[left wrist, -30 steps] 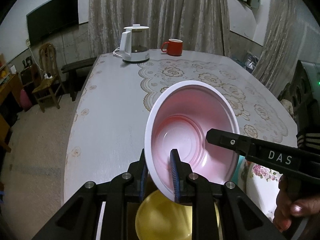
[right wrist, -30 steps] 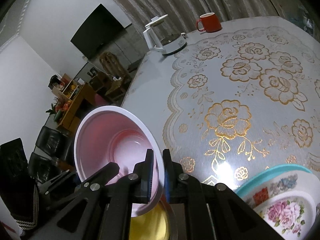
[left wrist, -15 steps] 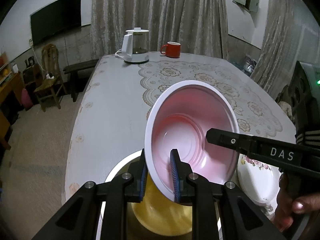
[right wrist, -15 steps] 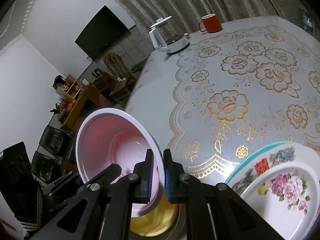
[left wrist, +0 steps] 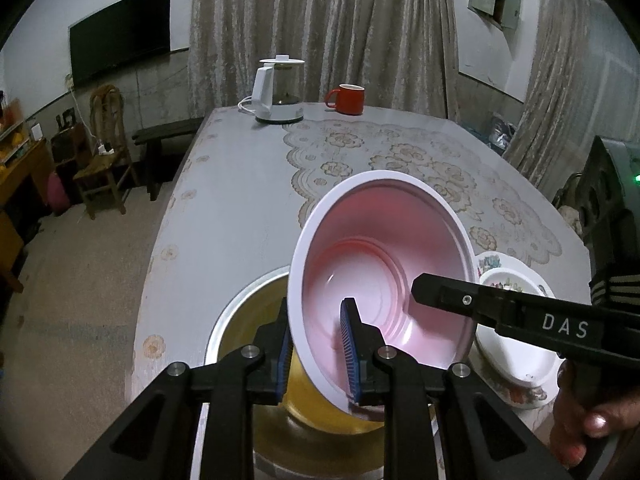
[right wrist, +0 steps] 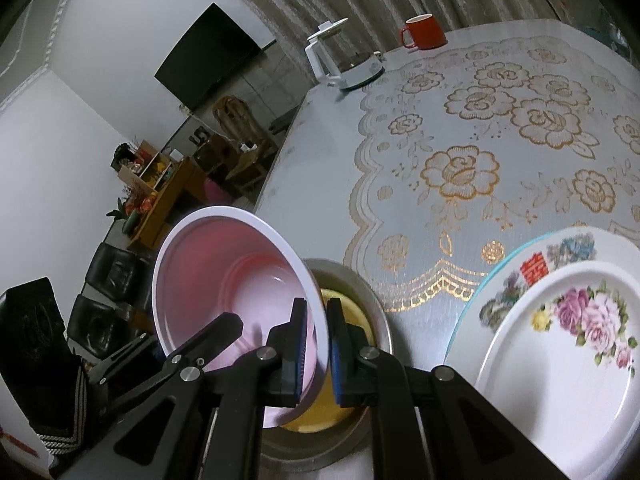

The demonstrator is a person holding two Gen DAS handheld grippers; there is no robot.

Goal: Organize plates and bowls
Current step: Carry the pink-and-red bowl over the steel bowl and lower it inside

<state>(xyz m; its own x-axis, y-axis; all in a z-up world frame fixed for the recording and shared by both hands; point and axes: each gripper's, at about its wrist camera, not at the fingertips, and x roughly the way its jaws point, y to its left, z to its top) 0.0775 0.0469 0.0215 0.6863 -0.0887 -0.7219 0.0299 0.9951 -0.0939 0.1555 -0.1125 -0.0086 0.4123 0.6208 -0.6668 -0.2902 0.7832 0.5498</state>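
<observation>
L to R: steel bowl (left wrist: 236,312) on table (left wrist: 240,200) w/ yellow bowl (left wrist: 320,404) nested inside; pink bowl (left wrist: 380,264) tilted in the air over both. My left gripper (left wrist: 316,356) is clamped on its near rim, my right gripper (right wrist: 316,356) on the opposite rim, one pad inside and one outside each. Right of that: small floral plate (right wrist: 560,360) lying on a bigger plate (right wrist: 540,256); kettle (left wrist: 278,90) & red mug (left wrist: 348,99) at far end.

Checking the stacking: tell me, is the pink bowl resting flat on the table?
No, the pink bowl is tilted, clamped at its rim above the yellow bowl.
</observation>
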